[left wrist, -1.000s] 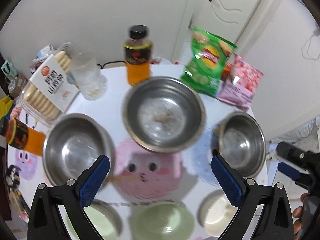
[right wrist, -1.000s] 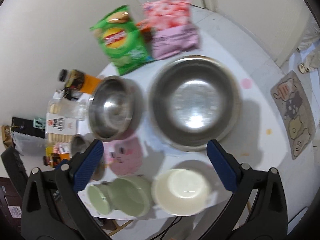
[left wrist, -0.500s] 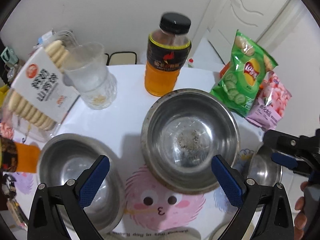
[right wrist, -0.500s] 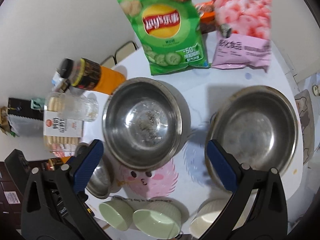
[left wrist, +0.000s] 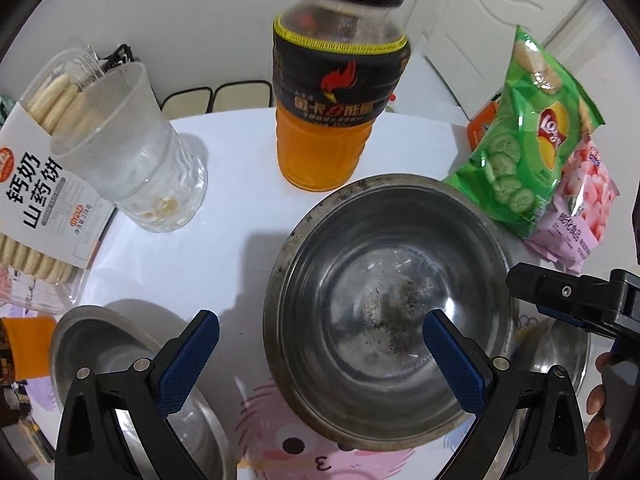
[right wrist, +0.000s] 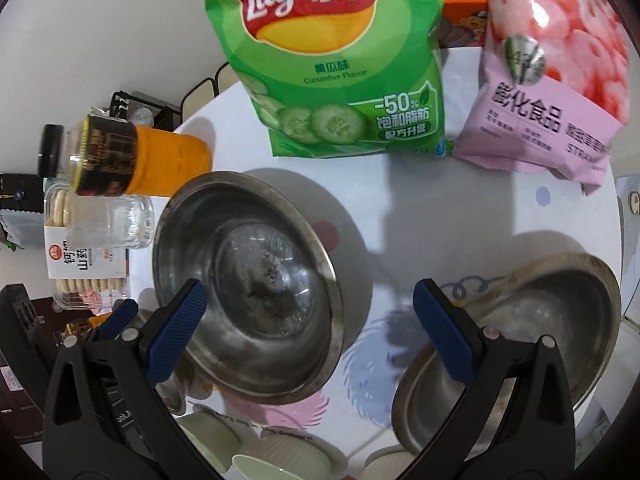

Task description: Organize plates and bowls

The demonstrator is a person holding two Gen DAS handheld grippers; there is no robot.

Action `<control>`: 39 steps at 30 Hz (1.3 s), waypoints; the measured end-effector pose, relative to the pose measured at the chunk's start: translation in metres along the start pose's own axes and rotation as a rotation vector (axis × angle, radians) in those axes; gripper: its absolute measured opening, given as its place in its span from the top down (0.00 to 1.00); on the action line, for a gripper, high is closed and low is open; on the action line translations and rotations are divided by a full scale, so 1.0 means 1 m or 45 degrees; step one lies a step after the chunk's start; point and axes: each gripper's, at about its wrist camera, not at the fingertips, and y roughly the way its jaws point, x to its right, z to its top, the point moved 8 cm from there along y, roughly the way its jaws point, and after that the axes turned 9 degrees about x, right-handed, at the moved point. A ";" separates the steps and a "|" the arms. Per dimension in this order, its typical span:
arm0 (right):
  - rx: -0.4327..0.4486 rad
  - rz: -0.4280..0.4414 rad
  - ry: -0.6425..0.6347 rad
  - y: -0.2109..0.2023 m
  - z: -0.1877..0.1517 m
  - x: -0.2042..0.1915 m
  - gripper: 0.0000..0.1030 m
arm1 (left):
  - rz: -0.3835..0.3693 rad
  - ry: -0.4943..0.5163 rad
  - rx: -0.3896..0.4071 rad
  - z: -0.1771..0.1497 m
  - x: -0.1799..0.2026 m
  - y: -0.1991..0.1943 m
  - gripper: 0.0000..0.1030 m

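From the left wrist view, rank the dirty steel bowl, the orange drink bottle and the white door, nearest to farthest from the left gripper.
1. Dirty steel bowl, under the left gripper's right finger.
2. Orange drink bottle, standing behind the bowl.
3. White door, background, upper right.

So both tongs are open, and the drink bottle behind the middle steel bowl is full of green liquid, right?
Not green. The left wrist view shows the bottle behind the steel bowl holds orange liquid. Both the left tongs and right tongs are open.
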 end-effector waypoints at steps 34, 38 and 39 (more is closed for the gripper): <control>0.031 -0.030 -0.138 0.017 -0.012 -0.030 0.87 | 0.146 -0.085 0.012 -0.009 -0.031 0.024 0.81; 0.053 -0.005 -0.124 0.001 -0.014 -0.035 0.87 | 0.126 -0.073 0.019 -0.011 -0.034 0.011 0.81; 0.058 0.001 -0.125 -0.004 -0.015 -0.034 0.87 | 0.121 -0.067 0.023 -0.012 -0.039 0.008 0.81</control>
